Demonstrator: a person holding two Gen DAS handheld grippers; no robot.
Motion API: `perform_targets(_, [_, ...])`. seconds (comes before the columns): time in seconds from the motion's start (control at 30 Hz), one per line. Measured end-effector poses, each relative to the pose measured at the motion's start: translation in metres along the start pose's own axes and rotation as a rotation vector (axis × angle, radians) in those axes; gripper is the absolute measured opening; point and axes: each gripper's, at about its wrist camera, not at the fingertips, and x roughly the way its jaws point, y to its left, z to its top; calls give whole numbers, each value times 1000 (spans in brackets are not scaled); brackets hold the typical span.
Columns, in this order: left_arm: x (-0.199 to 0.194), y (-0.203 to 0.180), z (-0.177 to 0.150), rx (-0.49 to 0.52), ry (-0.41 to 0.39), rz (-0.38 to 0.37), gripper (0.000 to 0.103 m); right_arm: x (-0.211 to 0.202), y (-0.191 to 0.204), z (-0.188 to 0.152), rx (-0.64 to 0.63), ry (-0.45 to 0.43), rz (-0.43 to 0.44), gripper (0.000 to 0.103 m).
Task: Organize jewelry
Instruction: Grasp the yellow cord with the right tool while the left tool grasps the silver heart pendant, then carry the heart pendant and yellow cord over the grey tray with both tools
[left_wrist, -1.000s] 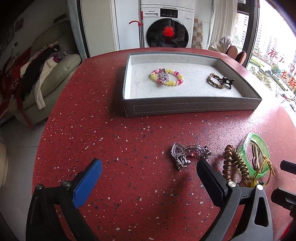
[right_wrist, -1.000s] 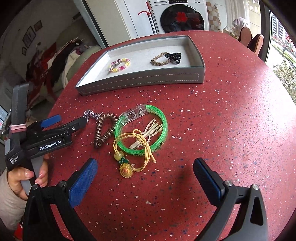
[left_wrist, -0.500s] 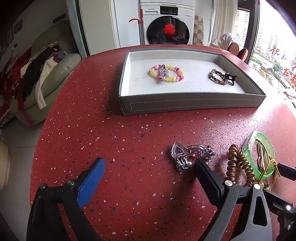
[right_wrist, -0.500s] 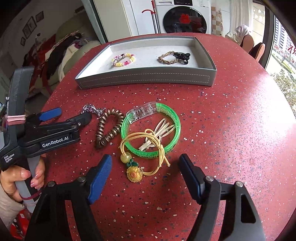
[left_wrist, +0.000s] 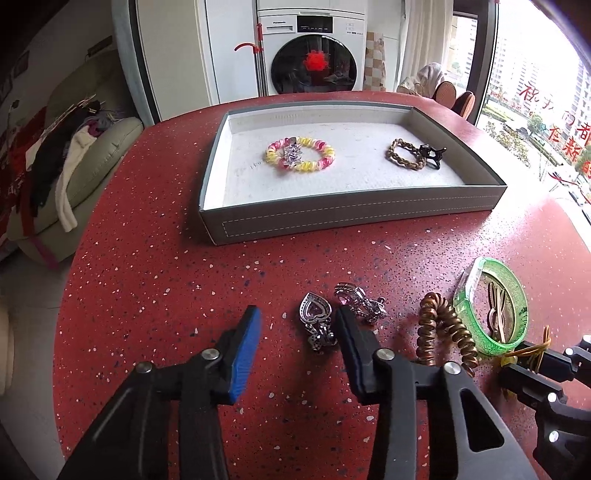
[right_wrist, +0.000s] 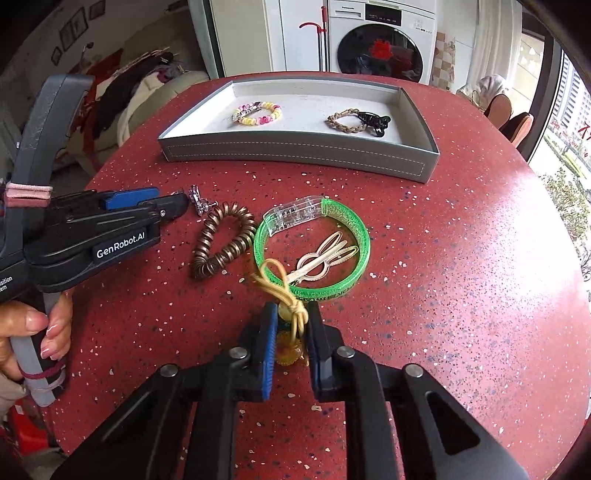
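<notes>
Jewelry lies scattered on a red speckled tabletop (left_wrist: 147, 258), with a grey tray (left_wrist: 332, 218) in the upper middle of both views. Inside the tray, toward its left, rests a pink-and-yellow bead bracelet (left_wrist: 299, 155); toward its right lie a brown braided bracelet (left_wrist: 404, 154) and a black claw clip (left_wrist: 430, 155), touching each other.

In the left wrist view, the left gripper (left_wrist: 295, 325) sits at lower centre, its fingers narrowing around a silver heart charm cluster (left_wrist: 317, 321), which lies between them; the right finger's tip is just beside the charms, the blue-padded left finger is still apart from them. A bronze spiral hair tie (left_wrist: 443, 328) lies to the right, next to a green bangle (left_wrist: 491, 299) near the right edge.

In the right wrist view, the right gripper (right_wrist: 290, 328) at lower centre is closing on a yellow cord with an amber flower charm (right_wrist: 288, 314), its fingers nearly together with the knot and charm pinched between them. The cord loops over the bangle's near rim. A cream hair clip (right_wrist: 325, 258) lies inside the bangle. A person's hand (right_wrist: 33, 332) grips the left gripper's handle at the left edge.
</notes>
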Motion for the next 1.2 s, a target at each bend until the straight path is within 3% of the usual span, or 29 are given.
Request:
perform_targets(0.1, [-1, -1, 0, 6, 3, -18, 36, -1, -5, -1, 25, 1, 23, 15])
perform_targets(0.5, [-17, 16, -3, -60, -15, -81, 36, -18, -38, -4, 163, -20, 169, 15])
perform_targets(0.87, [-40, 12, 5, -51, -58, -114, 36, -35, -57, 9, 224, -61, 224, 15])
perform_targets(1.2, [-56, 10, 25, -55, -92, -139, 36, -49, -68, 43, 236, -114, 252, 15])
